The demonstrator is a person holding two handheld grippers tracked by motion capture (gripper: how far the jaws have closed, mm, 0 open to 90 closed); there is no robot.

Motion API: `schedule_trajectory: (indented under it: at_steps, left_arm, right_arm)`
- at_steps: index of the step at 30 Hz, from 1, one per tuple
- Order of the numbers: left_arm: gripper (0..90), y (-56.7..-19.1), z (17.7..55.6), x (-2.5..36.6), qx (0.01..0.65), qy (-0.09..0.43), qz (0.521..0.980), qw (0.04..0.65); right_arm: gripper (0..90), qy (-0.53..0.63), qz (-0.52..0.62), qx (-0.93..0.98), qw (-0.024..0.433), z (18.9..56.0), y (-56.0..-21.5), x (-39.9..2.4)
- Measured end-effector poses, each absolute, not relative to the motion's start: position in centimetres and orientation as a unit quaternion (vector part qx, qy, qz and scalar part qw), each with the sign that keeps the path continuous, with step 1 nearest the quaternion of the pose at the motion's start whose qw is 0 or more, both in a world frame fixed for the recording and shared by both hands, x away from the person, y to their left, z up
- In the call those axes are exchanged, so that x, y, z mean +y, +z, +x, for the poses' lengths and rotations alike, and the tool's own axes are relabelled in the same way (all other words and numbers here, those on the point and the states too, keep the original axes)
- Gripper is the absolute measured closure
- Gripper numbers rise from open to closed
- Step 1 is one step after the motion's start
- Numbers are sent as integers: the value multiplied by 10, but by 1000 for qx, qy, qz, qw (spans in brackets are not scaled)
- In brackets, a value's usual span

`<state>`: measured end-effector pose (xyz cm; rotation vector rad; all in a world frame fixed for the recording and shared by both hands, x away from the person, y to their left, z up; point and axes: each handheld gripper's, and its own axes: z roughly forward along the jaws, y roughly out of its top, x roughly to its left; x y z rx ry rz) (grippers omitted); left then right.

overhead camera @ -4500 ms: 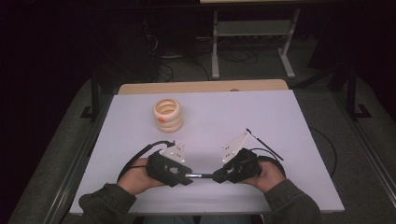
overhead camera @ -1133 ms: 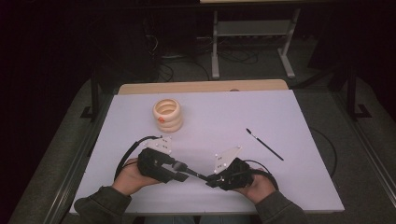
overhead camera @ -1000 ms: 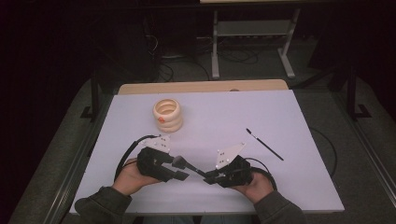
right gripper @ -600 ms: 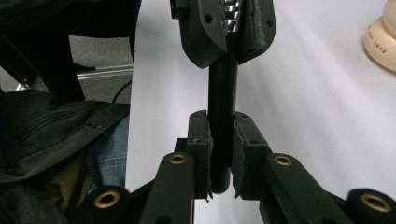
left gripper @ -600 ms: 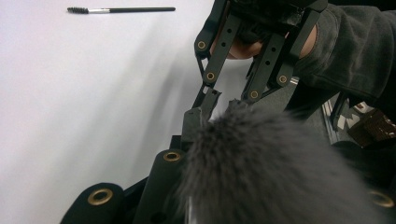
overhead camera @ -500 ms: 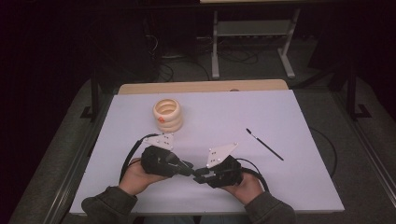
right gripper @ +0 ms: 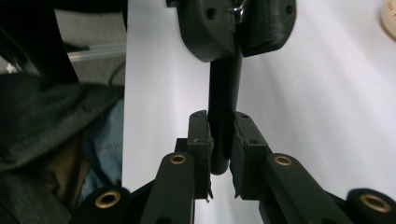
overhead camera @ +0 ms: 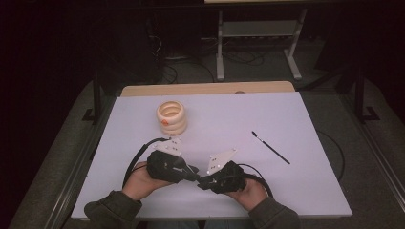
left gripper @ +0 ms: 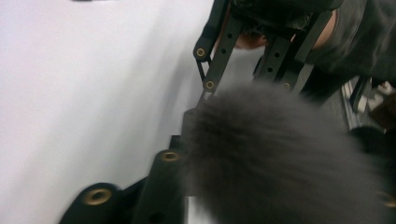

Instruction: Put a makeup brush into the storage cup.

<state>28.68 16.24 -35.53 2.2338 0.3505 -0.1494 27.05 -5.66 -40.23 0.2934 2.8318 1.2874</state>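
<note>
A makeup brush spans my two grippers above the table's near edge. Its black handle (right gripper: 224, 88) is clamped between the pads of my right gripper (right gripper: 223, 154), whose jaws have just been closing on it. Its fluffy grey head (left gripper: 280, 154) lies between the jaws of my left gripper (overhead camera: 193, 172), which grip the brush near the head; those jaws have just been opening a little. In the high view the right gripper (overhead camera: 204, 182) meets the left one tip to tip. The head hides one left jaw.
A stack of cream rings (overhead camera: 171, 117) with an orange mark stands at the back left of the white table (overhead camera: 296, 109). A thin black brush (overhead camera: 270, 147) lies to the right. The table's near edge and the person's lap are close under the grippers.
Over the last second both hands drifted slightly left and the grippers drew closer together, tips now touching. The thin black brush and the rings have not moved.
</note>
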Motion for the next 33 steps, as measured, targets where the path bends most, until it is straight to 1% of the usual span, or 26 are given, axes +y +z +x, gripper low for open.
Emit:
schedule_trajectory:
  at_steps: [3, 9, 10, 13, 14, 15, 17, 19, 25, 30, 33]
  left_arm:
    - [674, -355, 287, 165, 156, -64, 883, 437]
    - [734, -354, 289, 166, 160, -66, 877, 449]
    - [760, -354, 289, 166, 160, -66, 877, 448]
    - [768, -354, 288, 165, 161, -63, 878, 447]
    - [768, -354, 288, 164, 162, -62, 879, 445]
    - [769, -354, 289, 164, 162, -60, 879, 444]
    - [769, -354, 290, 164, 165, -60, 881, 439]
    - [770, -354, 292, 165, 166, -55, 884, 434]
    - [769, -354, 298, 166, 175, -53, 887, 424]
    - [769, -355, 306, 169, 185, -51, 887, 420]
    - [770, -354, 310, 171, 189, -48, 887, 419]
  right_arm:
    - [784, 424, 110, 899, -3, 274, -403, -62]
    - [783, 432, 121, 893, -8, 273, -406, -61]
    - [783, 431, 123, 894, -11, 272, -407, -60]
    - [774, 429, 120, 895, -3, 272, -408, -59]
    - [758, 429, 120, 895, -1, 272, -408, -60]
    - [685, 430, 124, 894, 0, 272, -408, -60]
    - [629, 425, 123, 897, 9, 275, -408, -62]
    - [598, 424, 131, 896, 8, 275, -408, -65]
    - [533, 426, 153, 892, 14, 277, -408, -81]
    - [504, 441, 180, 879, 14, 278, -404, -95]
    - [484, 445, 186, 876, 22, 281, -403, -103]
